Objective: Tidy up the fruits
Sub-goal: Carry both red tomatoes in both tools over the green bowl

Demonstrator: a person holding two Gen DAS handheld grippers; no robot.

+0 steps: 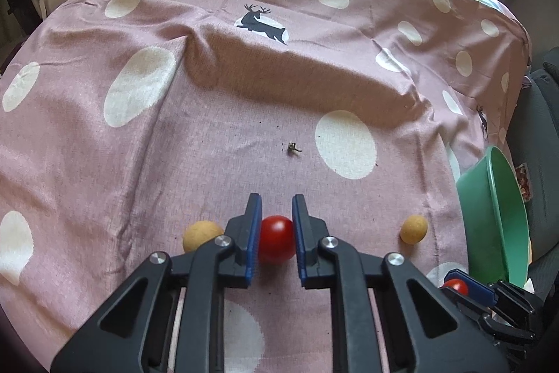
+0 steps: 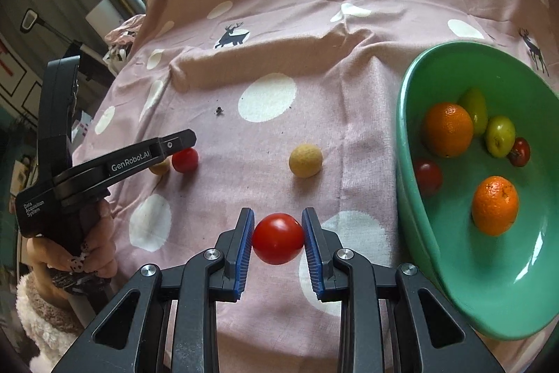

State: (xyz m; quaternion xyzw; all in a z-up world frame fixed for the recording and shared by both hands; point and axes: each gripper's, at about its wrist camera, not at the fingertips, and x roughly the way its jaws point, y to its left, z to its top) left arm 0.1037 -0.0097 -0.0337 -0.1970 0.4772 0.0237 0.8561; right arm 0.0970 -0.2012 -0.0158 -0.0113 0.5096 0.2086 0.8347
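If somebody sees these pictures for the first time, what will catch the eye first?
Probably the two red tomatoes, each pinched between blue-padded tongs: one in the left tongs and one in the right tongs, above a pink cloth with white dots. Next, the green bowl on the right, holding two oranges and smaller fruits.

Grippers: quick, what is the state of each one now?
Left gripper: closed on a red tomato.
Right gripper: closed on another red tomato.
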